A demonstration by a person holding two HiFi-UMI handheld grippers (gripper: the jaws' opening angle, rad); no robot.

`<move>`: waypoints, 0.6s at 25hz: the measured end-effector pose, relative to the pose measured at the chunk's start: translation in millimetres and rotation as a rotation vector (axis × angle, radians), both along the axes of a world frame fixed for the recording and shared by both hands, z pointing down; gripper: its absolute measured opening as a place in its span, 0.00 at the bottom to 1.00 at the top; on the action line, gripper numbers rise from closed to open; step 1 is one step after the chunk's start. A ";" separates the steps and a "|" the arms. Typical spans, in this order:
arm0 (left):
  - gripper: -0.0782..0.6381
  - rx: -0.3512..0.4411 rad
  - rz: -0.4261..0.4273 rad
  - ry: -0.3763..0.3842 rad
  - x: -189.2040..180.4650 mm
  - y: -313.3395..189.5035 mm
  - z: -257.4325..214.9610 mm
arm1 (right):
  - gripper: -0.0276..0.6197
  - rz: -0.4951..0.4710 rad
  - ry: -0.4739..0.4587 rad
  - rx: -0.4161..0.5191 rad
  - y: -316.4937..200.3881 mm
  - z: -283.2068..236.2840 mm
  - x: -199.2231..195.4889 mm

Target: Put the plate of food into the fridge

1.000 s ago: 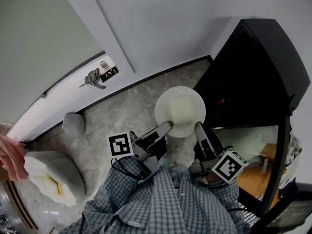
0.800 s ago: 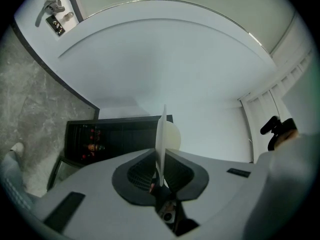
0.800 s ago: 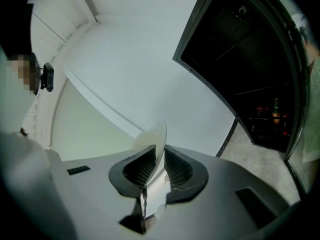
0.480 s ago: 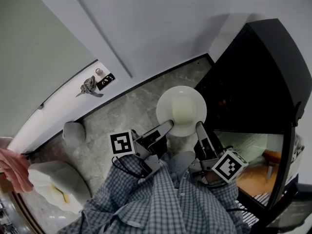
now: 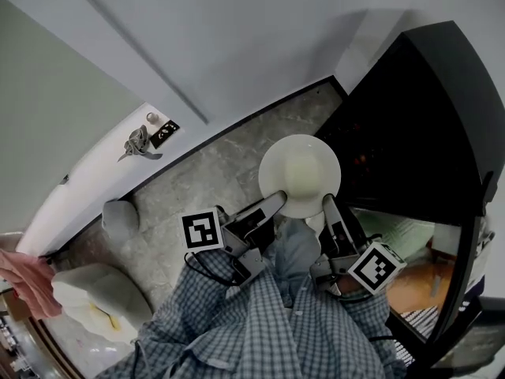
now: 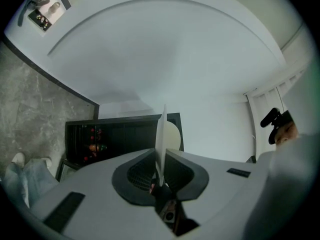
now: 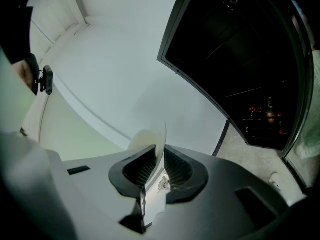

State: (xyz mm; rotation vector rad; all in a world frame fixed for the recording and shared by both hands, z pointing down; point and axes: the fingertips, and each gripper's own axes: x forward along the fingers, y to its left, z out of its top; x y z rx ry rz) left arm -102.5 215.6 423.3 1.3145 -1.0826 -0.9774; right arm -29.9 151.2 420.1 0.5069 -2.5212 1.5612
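Jaws clamped on plate [image 5: 271, 166] rim: left gripper [image 5: 276, 199], right gripper [image 5: 327, 202]; pale food [image 5: 301, 174] on plate.

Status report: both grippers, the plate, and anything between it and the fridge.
Left gripper and right gripper both shut on plate rim. Plate held level beside the dark fridge, not yet inside. Nothing seen blocking the way.

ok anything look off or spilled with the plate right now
Nothing stands out. The plate is clamped at its near rim by the left gripper and the right gripper, one on each side. It looks roughly level in the head view, the pale food sits in its middle, and no spill shows on the floor.
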 end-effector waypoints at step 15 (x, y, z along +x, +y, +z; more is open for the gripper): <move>0.16 -0.010 0.044 0.015 9.4 -77.5 -0.8 | 0.13 0.062 -0.002 -0.027 -72.2 0.3 12.4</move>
